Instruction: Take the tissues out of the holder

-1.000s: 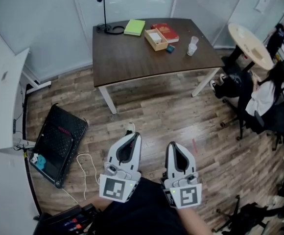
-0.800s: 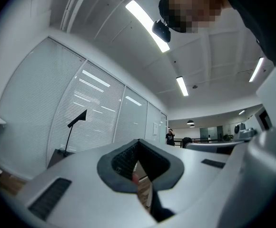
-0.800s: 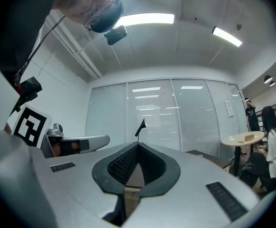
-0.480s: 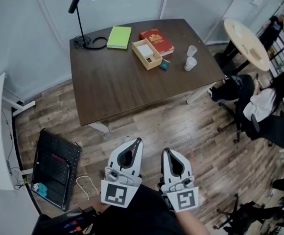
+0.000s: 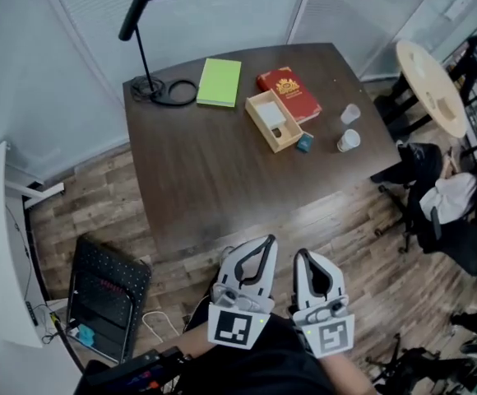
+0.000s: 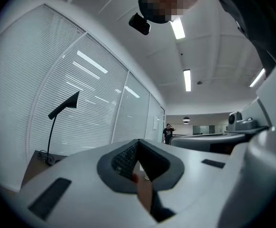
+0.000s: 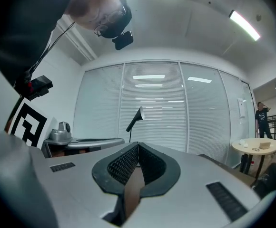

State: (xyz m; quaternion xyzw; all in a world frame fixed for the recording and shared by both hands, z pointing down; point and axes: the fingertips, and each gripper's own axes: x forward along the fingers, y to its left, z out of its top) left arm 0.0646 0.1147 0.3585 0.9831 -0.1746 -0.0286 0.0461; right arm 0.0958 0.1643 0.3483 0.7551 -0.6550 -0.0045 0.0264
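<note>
The tissue holder [image 5: 262, 127] is an open wooden box on the dark table [image 5: 214, 179], and white tissues [image 5: 270, 115] lie inside it. Both grippers hang low in the head view, over the floor just short of the table's near edge and well away from the holder. The left gripper [image 5: 267, 239] is shut with nothing in it; in its own view the left gripper [image 6: 138, 144] points up at the blinds and ceiling. The right gripper [image 5: 300, 253] is also shut and empty, and the right gripper [image 7: 138, 145] shows its tips meeting.
On the table stand a black desk lamp [image 5: 144, 6], a green notebook [image 5: 221, 81], a red book [image 5: 292, 89], a small teal block [image 5: 304, 143] and two cups [image 5: 348, 141]. A black case [image 5: 107, 295] lies on the floor at left. A round table [image 5: 432, 85] and a seated person [image 5: 452, 200] are at right.
The head view has closed in on the table, which now sits nearer and larger. Both grippers have drifted slightly right and stay shut.
</note>
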